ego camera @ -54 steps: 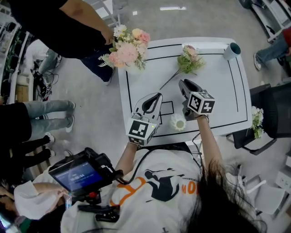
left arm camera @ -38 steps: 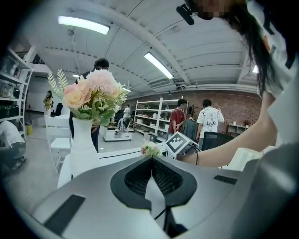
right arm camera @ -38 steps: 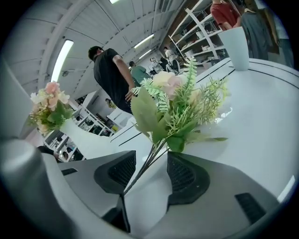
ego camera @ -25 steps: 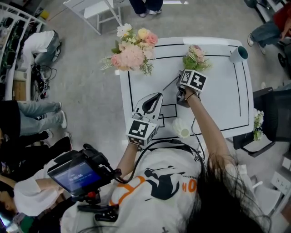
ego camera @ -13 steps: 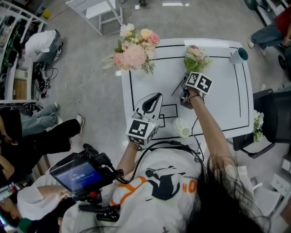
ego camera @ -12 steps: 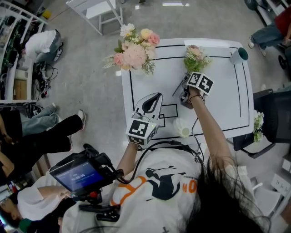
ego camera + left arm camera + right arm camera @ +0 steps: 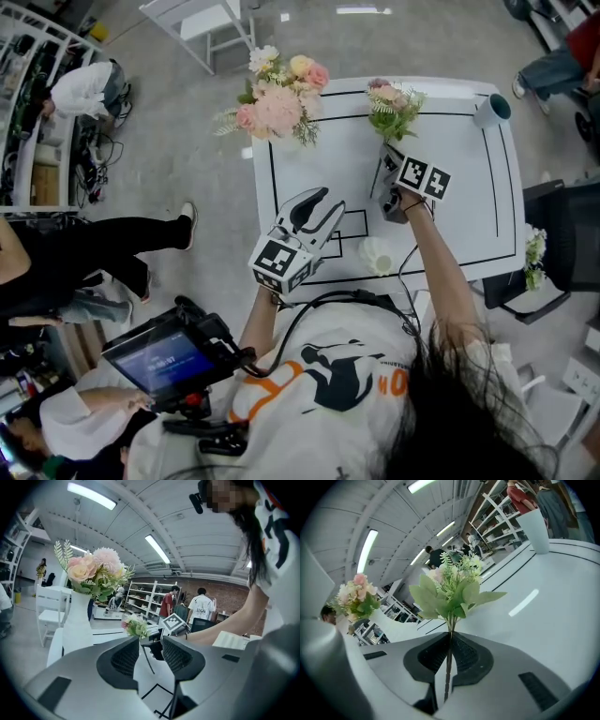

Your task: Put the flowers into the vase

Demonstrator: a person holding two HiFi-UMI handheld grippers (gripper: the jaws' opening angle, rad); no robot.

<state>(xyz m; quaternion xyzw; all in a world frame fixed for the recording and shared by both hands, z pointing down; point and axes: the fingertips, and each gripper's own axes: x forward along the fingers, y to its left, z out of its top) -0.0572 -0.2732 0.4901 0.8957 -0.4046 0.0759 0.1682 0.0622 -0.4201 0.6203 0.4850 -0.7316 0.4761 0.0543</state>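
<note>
Clamping the stem of the flower sprig in the just-closing right gripper, spreading the empty left gripper, vase at its eleven o'clock.

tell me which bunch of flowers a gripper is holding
The small leafy sprig: the right gripper has just closed on its stem. The big pink bouquet stands in the white vase, untouched.
</note>
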